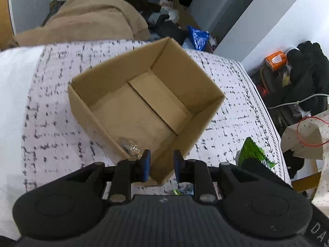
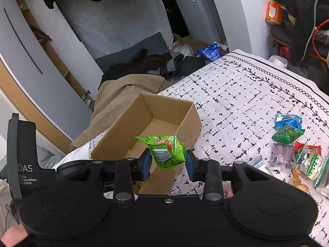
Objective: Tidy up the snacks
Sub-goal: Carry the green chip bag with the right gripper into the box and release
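Clamped one crumpled bright-green foil snack packet (image 2: 167,150) in the right claw (image 2: 167,153), pads pressed on both sides, above the near end of the single open brown cardboard box (image 2: 191,123). Held the left claw (image 1: 161,154) only narrowly apart, empty, over that box's near corner. Made out one small clear-wrapped piece (image 1: 130,147) inside, blurred, kind unclear. Could not count the overlapping pile of wrapped snacks (image 2: 286,134) lying on the black-flecked white cloth (image 2: 236,103), cut off at the frame edge.
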A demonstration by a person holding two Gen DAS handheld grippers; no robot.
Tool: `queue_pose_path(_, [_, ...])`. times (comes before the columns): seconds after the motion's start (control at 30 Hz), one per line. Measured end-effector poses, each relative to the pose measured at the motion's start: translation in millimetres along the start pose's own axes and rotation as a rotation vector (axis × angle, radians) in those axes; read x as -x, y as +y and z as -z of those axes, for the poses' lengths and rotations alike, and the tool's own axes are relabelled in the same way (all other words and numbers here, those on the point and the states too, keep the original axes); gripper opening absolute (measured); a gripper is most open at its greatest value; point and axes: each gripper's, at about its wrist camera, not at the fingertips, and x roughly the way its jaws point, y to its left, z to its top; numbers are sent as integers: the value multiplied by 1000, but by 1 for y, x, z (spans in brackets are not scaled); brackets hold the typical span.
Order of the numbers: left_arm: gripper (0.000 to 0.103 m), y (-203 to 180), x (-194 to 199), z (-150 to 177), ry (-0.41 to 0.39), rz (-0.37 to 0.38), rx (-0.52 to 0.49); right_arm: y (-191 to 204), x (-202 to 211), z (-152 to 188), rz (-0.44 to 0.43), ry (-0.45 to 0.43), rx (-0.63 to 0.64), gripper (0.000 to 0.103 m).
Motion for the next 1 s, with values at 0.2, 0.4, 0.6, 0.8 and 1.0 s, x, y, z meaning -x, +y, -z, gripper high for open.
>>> queue_pose_path(0.2, [22,0,-7,2,61,44,45,-8,2,0,-1,-3,-21,35])
queue_pose_path(0.4, [22,-3,-16,2,123,125,102,-12,4,-4,-10,-8,-38,35])
queue_pose_path(0.6, [23,-4,-8,0,92,138,102,-10,-4,-8,-35,-5,-51,35])
queue_pose_path(0.8, [42,5,17,-7,-22,83,108,0,-19,-8,-76,20,-55,40])
queue_pose_path(1.0, [62,14,29,-17,-94,32,145,-4,-27,-9,-109,27,-113,63])
